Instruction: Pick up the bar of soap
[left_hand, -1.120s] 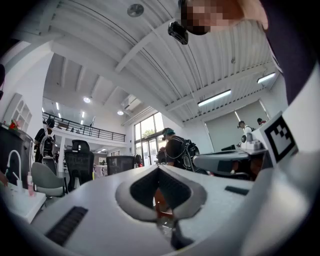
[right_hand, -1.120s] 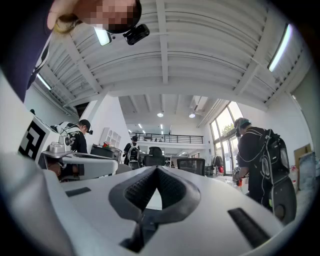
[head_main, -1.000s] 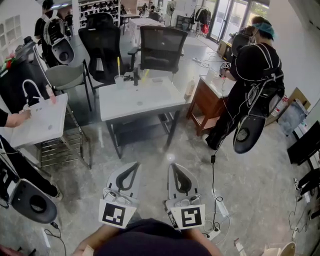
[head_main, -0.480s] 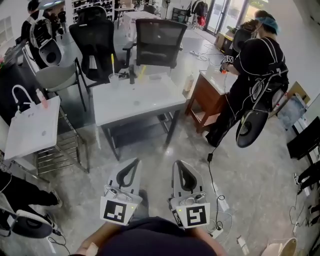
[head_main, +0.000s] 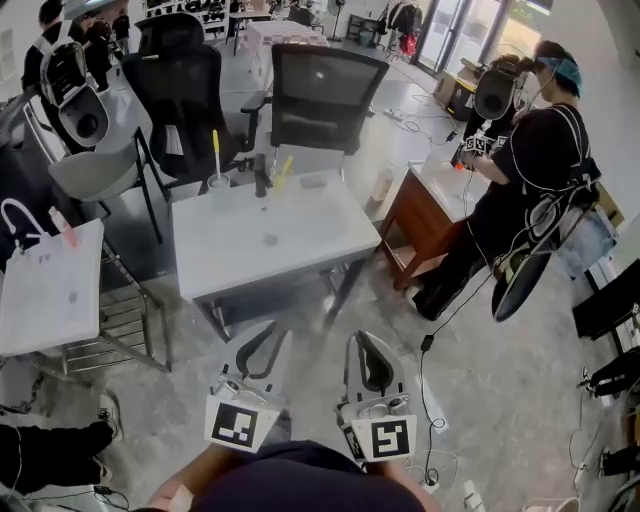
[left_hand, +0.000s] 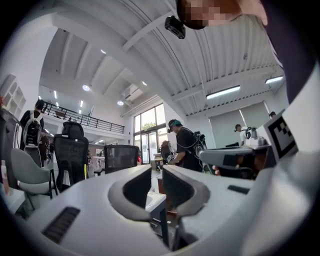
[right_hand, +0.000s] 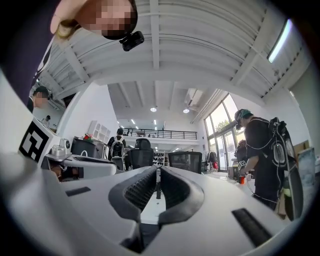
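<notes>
Nearest, left gripper (head_main: 272, 332): held low over the grey floor (head_main: 150, 400), marker cube toward the wearer. The jaws are a little apart, have just been opening, and have nothing between them.

Right gripper (head_main: 358, 340): just beside the left, pointing the same way. Its own view shows the jaws closed to a thin slit and holding nothing.

Surface (head_main: 300, 240): white table ahead of both grippers, touched by neither.

Bar of soap (head_main: 312, 182): taken to be the small pale block lying flat near the far edge of the surface, well apart from both grippers. It is too small to identify with certainty.

Dark bottle (head_main: 260, 175): upright at the far edge, left of the pale block.

Clear cup (head_main: 215, 180): upright at the far left corner, with a yellow stick standing in it.

Second white table (head_main: 50, 285): left of the surface, with a white bag (head_main: 25, 215) on it.

Wooden side table (head_main: 420, 215): right of the surface.

Person in black (head_main: 530, 170): standing at the wooden side table.

Black office chair (head_main: 325, 95): behind the surface, facing it.

Taller black chair (head_main: 180, 90): to the left of the first.
</notes>
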